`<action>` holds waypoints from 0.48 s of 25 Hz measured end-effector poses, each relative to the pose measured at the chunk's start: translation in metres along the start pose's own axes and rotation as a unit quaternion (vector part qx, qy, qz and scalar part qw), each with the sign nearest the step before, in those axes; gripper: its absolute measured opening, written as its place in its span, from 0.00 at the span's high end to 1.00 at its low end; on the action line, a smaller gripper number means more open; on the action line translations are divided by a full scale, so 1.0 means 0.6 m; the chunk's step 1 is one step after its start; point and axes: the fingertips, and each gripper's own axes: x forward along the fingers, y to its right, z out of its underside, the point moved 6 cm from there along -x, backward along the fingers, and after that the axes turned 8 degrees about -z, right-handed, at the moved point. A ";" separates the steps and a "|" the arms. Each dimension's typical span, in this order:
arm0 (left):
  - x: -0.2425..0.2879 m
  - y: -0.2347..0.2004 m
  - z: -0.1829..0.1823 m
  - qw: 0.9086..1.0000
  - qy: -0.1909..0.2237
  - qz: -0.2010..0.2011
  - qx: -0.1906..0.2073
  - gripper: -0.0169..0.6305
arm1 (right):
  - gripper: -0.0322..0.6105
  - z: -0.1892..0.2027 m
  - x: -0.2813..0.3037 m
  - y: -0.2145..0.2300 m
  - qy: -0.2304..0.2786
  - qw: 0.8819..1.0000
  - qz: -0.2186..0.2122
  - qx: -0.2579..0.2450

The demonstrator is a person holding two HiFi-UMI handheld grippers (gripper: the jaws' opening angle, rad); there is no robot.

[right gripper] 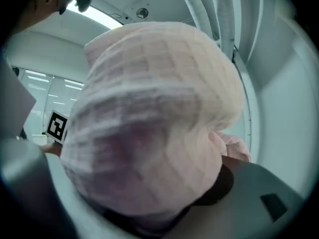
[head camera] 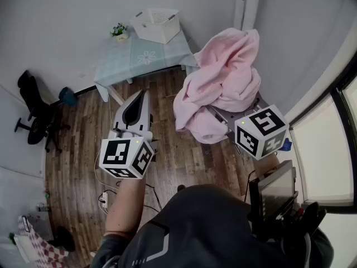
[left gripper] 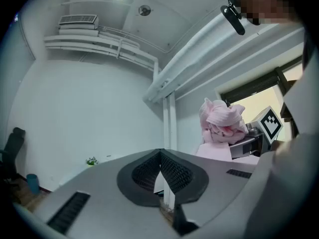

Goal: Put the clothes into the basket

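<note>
The left gripper (head camera: 144, 96) is empty, with its jaws together, pointing toward the small table (head camera: 120, 66). At the table's far end stands the white basket (head camera: 159, 35) (nothing in it that I can make out). To the right hangs the pink cloth (head camera: 223, 77), a thick wad clamped in the right gripper (head camera: 222, 119). It looks soft, light and bulky, and likely to trail, so gathering a loose lower fold with the free gripper should help.
</note>
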 end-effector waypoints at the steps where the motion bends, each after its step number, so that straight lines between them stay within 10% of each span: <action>1: 0.001 0.001 0.000 1.000 -0.001 0.000 0.006 0.96 | 0.41 0.000 0.000 0.000 0.001 1.000 -0.002 0.000; 12: 0.007 0.015 0.010 0.999 -0.017 0.015 0.023 0.96 | 0.41 0.001 0.001 0.001 0.003 1.000 0.000 -0.012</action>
